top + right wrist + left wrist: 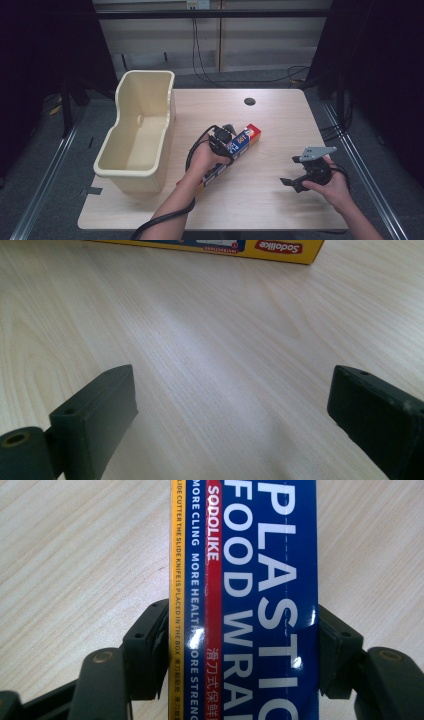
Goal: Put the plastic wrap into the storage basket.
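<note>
Table [280, 200]: cream bin [134, 134] empty; left claw [240, 655] clamps wrap box [250, 580].

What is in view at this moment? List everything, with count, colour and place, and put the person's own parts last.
table: one, light wood, centre of the high view
tub: one, cream plastic, left part of the table, open side up, nothing seen inside
plastic wrap box: one, blue with yellow and red, lying at a slant mid-table
hole: one, dark, round, far side of the table
cables: several, black, on the floor beyond the table
left gripper: one, black, jaws set on both long sides of the box
right gripper: one, black with a grey plate, open, above bare table at the right
hands: two, one on each gripper
</note>
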Tool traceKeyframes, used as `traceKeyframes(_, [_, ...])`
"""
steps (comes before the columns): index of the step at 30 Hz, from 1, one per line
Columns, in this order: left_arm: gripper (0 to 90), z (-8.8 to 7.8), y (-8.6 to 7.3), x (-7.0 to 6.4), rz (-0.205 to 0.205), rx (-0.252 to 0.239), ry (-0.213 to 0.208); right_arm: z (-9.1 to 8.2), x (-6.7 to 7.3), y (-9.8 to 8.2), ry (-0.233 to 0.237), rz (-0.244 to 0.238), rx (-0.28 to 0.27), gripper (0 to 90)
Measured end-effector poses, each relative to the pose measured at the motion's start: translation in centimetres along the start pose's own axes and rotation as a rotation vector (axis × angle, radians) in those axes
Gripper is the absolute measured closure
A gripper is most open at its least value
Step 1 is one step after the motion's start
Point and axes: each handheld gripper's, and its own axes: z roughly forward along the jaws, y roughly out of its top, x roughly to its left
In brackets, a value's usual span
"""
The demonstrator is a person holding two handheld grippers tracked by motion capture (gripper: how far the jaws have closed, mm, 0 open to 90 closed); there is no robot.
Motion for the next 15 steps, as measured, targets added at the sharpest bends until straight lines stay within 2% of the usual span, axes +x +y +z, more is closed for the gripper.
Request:
traceKeyframes(5, [39.7, -0.3, 0.3, -0.1, 0.011, 0.027, 0.016, -0.1, 0.0, 0.0, -0.006, -0.006, -0.002, 5.5])
traceKeyframes(6, [39.9, -0.3, 0.5, -0.2, 0.004, 0.048, 0.022, -0.1, 0.0, 0.0, -0.005, -0.006, -0.003, 5.5])
traceKeyframes(9, [40.3, -0.4, 0.5, -0.4, -0.015, 0.068, 0.023, -0.1, 0.0, 0.0, -0.004, -0.002, -0.002, 5.5])
traceKeyframes(11, [40.4, -0.4, 0.6, -0.4, -0.011, 0.077, 0.021, -0.1, 0.0, 0.0, -0.004, -0.001, -0.003, 5.5])
traceKeyframes(12, [40.4, -0.5, 0.6, -0.4, 0.004, 0.081, 0.023, -0.1, 0.0, 0.0, -0.003, 0.001, -0.003, 5.5])
traceKeyframes(14, [40.5, -0.8, 0.7, -0.5, -0.005, 0.094, 0.024, -0.1, 0.0, 0.0, -0.002, -0.002, -0.003, 5.5])
traceKeyframes(15, [40.4, -1.0, 0.8, -0.4, 0.009, 0.106, 0.026, -0.1, 0.0, 0.0, 0.0, -0.002, -0.004, 5.5])
